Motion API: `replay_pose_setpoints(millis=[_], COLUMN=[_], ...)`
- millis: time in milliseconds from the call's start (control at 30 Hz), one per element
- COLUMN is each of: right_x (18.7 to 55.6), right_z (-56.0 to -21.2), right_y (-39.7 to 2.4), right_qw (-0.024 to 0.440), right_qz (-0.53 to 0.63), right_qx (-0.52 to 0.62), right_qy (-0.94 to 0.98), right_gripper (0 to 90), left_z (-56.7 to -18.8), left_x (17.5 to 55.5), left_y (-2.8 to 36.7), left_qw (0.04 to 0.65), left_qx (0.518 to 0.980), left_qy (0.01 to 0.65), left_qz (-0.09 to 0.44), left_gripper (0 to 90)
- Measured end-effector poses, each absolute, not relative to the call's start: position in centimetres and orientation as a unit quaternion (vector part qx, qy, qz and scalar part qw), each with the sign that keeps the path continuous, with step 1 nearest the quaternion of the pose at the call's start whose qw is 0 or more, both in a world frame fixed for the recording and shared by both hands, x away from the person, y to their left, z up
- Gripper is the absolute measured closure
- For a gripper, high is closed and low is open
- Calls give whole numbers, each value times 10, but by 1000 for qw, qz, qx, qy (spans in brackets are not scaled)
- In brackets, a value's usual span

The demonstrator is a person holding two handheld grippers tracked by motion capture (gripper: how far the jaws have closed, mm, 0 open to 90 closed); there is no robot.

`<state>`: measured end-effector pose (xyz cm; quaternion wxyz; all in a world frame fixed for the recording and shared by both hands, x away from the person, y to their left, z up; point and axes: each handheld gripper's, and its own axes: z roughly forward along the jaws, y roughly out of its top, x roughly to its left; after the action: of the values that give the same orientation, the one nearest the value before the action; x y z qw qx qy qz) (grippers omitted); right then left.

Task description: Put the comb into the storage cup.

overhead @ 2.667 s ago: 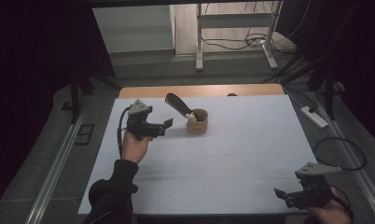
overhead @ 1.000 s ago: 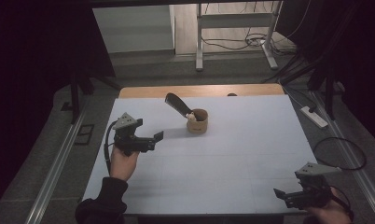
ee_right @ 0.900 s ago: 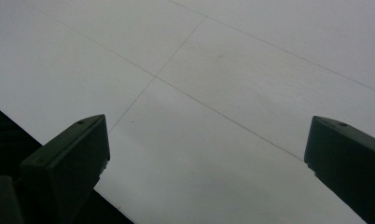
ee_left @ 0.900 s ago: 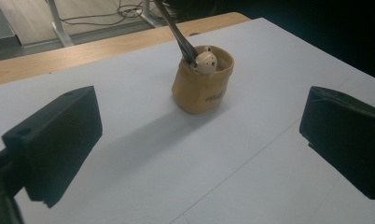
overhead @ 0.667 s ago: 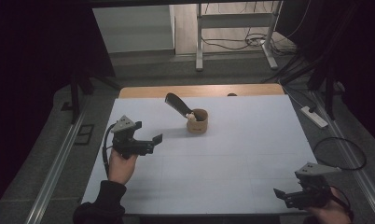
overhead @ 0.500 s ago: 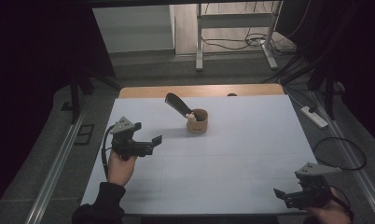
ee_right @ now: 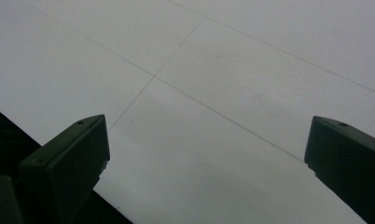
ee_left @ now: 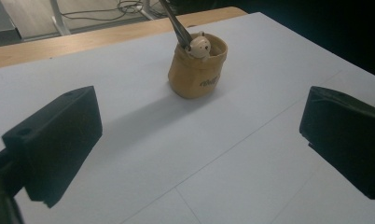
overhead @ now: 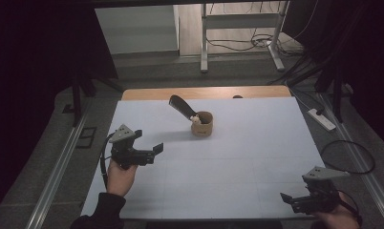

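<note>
Centrally, toward the far half of the white surface [overhead: 238, 162], stands a small tan pot [overhead: 202, 125] with soft, rolled-looking walls and dark lettering on its side. Two things sit in it: a dark flat-bladed utensil [overhead: 181, 107] that leans out over the rim toward the far left, and a small cream bear-shaped figure [overhead: 195, 119] whose head peeps above the rim just beside the utensil's shaft. In the left gripper view the pot [ee_left: 197, 71] shows straight ahead between the two jaws, with bare sheet between it and them.

At the near left, a hand [overhead: 119, 175] holds the left hand-held gripper [overhead: 149, 150] with its jaws spread wide and nothing between them, well apart from the pot. At the near right corner the right hand-held gripper [overhead: 290, 199] also has its jaws wide apart and empty, over the sheet's near edge. A strip of bare wood [overhead: 147, 93] shows beyond the sheet's far edge. Nothing stands between either gripper and the pot.
</note>
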<state>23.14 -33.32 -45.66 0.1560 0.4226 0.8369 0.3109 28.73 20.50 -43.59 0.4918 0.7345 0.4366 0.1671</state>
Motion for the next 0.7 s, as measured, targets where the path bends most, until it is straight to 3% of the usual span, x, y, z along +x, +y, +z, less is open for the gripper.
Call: replay_pose_setpoints(millis=[700], right_x=[231], right_z=[-457], right_y=[-333], right_qw=[159], right_qz=[309], right_qx=[421], right_qy=[838], right_gripper=[0], left_z=[-439], left_x=[263], left_y=[210], left_qw=[488], left_qx=[729], left_qy=[452], left_qz=[159], left_gripper=[0])
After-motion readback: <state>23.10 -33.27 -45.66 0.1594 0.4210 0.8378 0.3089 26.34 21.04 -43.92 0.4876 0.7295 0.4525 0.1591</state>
